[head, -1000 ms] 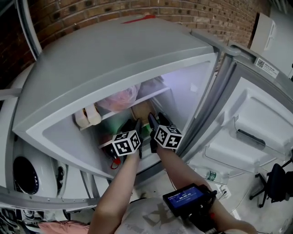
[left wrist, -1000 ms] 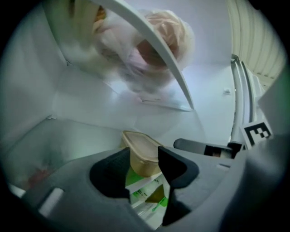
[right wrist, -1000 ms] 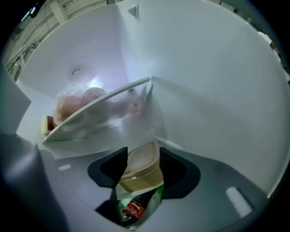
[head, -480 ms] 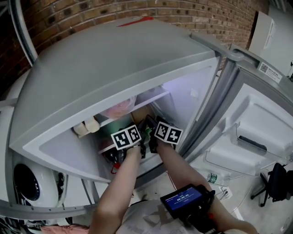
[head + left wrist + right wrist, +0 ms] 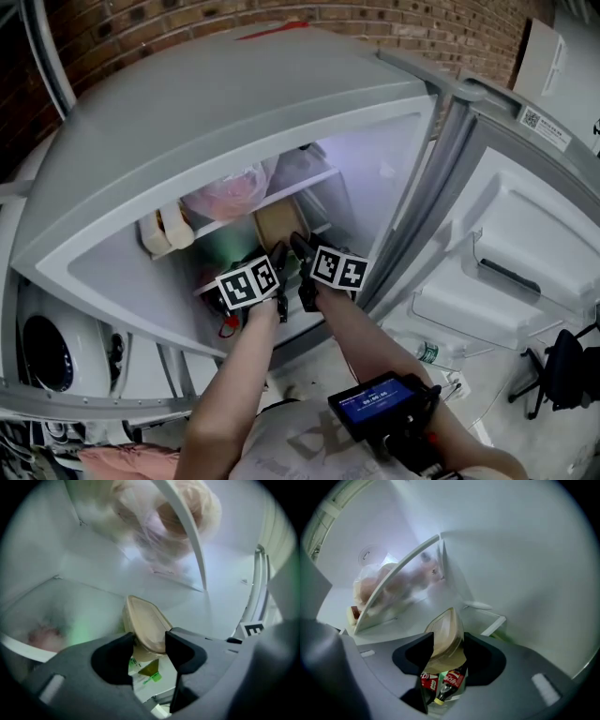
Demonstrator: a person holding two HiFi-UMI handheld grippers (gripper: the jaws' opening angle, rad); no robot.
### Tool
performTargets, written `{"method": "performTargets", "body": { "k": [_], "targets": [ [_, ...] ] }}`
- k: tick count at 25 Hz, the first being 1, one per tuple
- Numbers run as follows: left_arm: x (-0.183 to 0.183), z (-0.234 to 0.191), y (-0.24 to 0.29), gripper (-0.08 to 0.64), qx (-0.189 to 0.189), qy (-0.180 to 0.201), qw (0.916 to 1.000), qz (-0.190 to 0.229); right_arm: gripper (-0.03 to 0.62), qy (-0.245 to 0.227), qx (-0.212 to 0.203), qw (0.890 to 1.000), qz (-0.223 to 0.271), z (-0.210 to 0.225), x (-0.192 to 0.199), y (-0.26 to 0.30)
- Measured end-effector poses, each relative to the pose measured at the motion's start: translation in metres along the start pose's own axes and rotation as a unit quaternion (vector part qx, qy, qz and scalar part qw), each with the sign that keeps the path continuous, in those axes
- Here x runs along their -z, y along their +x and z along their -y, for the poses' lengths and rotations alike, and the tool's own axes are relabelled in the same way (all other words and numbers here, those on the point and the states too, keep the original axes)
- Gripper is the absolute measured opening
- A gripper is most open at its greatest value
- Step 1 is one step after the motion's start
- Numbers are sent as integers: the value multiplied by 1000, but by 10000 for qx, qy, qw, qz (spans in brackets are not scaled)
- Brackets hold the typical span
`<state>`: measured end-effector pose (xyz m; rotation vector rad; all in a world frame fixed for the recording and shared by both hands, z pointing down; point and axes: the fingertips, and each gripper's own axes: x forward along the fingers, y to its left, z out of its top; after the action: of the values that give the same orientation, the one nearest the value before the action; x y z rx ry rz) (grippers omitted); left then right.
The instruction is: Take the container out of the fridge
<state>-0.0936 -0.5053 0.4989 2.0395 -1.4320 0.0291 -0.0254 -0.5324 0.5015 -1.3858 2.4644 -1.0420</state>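
A beige lidded container (image 5: 279, 223) stands tilted on edge inside the open fridge (image 5: 234, 103), under the upper shelf. My left gripper (image 5: 278, 255) and right gripper (image 5: 298, 247) reach in side by side and meet at its near end. In the left gripper view the container (image 5: 145, 627) sits between the jaws of my left gripper (image 5: 150, 646), which are closing, and both pads touch it. In the right gripper view the container (image 5: 446, 637) fills the gap of my right gripper (image 5: 447, 651), whose jaws are closing against it too.
A pink bag (image 5: 225, 192) and pale packets (image 5: 159, 230) lie on the upper shelf. Red-labelled bottles (image 5: 443, 681) lie below the container. The fridge door (image 5: 506, 272) stands open at the right. A water bottle (image 5: 427, 354) lies on the floor and a washing machine (image 5: 42, 352) stands at the left.
Both grippers moved slightly left and up inside the fridge. The container, hidden behind the marker cubes half a second ago, now shows tilted up between the two grippers.
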Motion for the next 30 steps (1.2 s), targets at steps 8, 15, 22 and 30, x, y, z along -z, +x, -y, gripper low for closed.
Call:
{"method": "performTargets", "body": {
  "k": [8,15,22,30],
  "targets": [
    [33,9,-45,221,-248,211,9993,190,202,-221,-351,9989,-196,-13,30,-42],
    [71,24,-79,221,-365,283,9983,354,201,-361,-620,9969,-322,-18,59,-83],
    [99,27,-118,221,-488,321,9970,515,199,-487,-880,9940,-435,-33,88,-115],
    [146,31,-147,219,-242,243,9987,376,195,-613,-880,9926,-567,-32,123,-151]
  ]
}}
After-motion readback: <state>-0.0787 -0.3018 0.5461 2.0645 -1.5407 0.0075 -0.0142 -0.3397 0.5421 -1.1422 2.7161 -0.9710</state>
